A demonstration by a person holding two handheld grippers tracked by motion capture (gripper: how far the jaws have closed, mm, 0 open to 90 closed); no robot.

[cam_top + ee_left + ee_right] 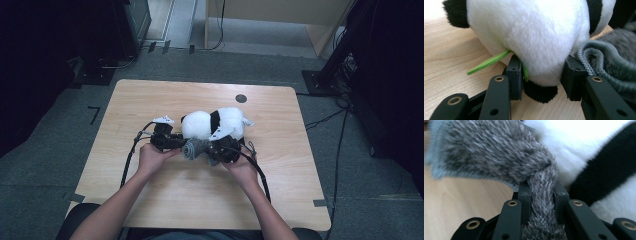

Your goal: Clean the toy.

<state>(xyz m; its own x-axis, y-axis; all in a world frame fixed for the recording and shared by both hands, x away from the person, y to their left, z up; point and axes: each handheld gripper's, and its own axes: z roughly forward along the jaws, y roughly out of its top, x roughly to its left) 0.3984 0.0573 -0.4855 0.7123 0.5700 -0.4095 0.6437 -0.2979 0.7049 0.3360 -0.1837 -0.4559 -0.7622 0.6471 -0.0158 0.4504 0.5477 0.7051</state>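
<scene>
A black-and-white panda plush lies mid-table on the wooden table. My left gripper comes in from the plush's left and is shut on a white bulge of the panda. Its jaws squeeze the fur above a black tip, and a green felt leaf sticks out beside the left pad. A grey fuzzy cloth lies rolled in front of the plush. My right gripper is shut on it. A pinched strip of the grey cloth runs between its pads, with the panda right behind.
A dark round hole sits in the tabletop at the back right. Cables trail from both grippers toward the near edge. Dark stands and cables crowd the floor on both sides of the table.
</scene>
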